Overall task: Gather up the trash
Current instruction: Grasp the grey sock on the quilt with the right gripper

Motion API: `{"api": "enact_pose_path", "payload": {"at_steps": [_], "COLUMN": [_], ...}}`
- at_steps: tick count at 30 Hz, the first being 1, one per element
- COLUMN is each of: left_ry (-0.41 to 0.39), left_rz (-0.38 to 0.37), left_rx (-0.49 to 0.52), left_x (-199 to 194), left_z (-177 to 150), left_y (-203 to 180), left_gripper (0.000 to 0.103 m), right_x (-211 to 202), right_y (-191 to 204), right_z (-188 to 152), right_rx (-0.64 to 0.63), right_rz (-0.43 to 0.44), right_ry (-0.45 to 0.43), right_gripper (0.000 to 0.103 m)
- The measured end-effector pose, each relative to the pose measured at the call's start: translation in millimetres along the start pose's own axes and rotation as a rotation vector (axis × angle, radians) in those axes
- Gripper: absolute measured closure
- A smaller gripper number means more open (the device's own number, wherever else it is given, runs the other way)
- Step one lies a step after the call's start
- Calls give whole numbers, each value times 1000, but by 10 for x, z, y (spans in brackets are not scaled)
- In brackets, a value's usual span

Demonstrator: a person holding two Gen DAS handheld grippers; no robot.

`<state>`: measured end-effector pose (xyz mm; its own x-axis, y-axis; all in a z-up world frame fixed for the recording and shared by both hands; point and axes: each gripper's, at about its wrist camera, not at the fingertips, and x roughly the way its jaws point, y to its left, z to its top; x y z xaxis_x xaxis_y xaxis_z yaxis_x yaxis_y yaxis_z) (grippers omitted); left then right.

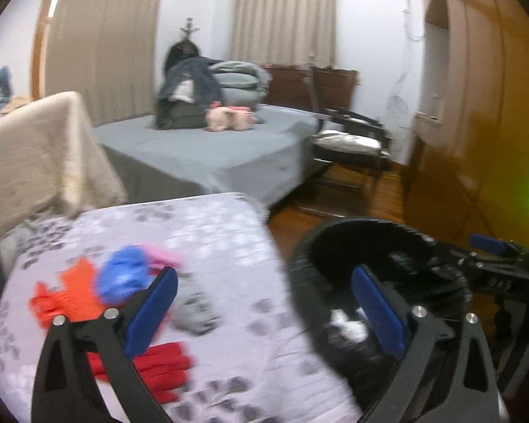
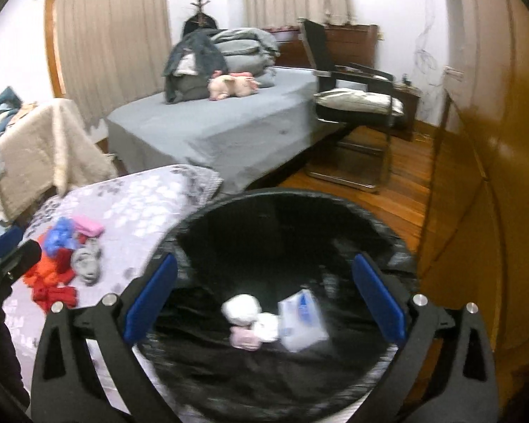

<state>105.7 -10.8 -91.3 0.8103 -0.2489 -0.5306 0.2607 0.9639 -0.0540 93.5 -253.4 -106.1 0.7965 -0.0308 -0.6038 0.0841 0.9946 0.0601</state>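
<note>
Left wrist view: left claw (image 1: 264,310) spread apart, empty, straddling the patterned table's (image 1: 229,232) right edge and the black bin (image 1: 306,264). Coloured scraps (image 1: 123,280) lie near the table's left edge.

Right wrist view: right claw (image 2: 264,298) spread apart, empty, over the bin (image 2: 335,204); white wads (image 2: 241,308) and a packet (image 2: 301,320) lie inside

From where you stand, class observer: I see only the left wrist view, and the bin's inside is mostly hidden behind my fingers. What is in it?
Observer: The right wrist view looks into the black bin; a white and blue packet lies at the bottom.
Operator: Anything else?
Observer: Two white crumpled wads lie beside the packet, touching it.
Operator: Is the right gripper carrying anything?
Observer: No, the right gripper is open and empty above the bin.
</note>
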Motion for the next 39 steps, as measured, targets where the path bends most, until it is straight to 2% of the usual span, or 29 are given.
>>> {"api": "enact_pose_path", "payload": {"at_steps": [7, 16, 23, 30, 35, 39], "left_ry": [7, 23, 43, 64, 88, 109], "left_rz": [154, 281, 344, 384, 389, 387], "left_rx": [-58, -147, -194, -211, -221, -233], "left_x": [-233, -370, -321, -231, -149, -87], "left_z": [-170, -344, -471, -572, -647, -700], "left_y": [609, 1210, 1505, 1702, 1784, 1830], "left_gripper": [6, 6, 6, 7, 7, 9], "right_x": [146, 351, 625, 1010, 1285, 1469], "right_y": [656, 1365, 1874, 2221, 2341, 2373], "right_z": [42, 60, -2, -161, -250, -285], "right_rx": [-81, -162, -213, -251, -282, -273], "right_rz": [113, 207, 269, 272, 254, 241], "right_ry": [11, 10, 35, 81, 123, 161], "right_gripper": [6, 6, 6, 7, 20, 20]}}
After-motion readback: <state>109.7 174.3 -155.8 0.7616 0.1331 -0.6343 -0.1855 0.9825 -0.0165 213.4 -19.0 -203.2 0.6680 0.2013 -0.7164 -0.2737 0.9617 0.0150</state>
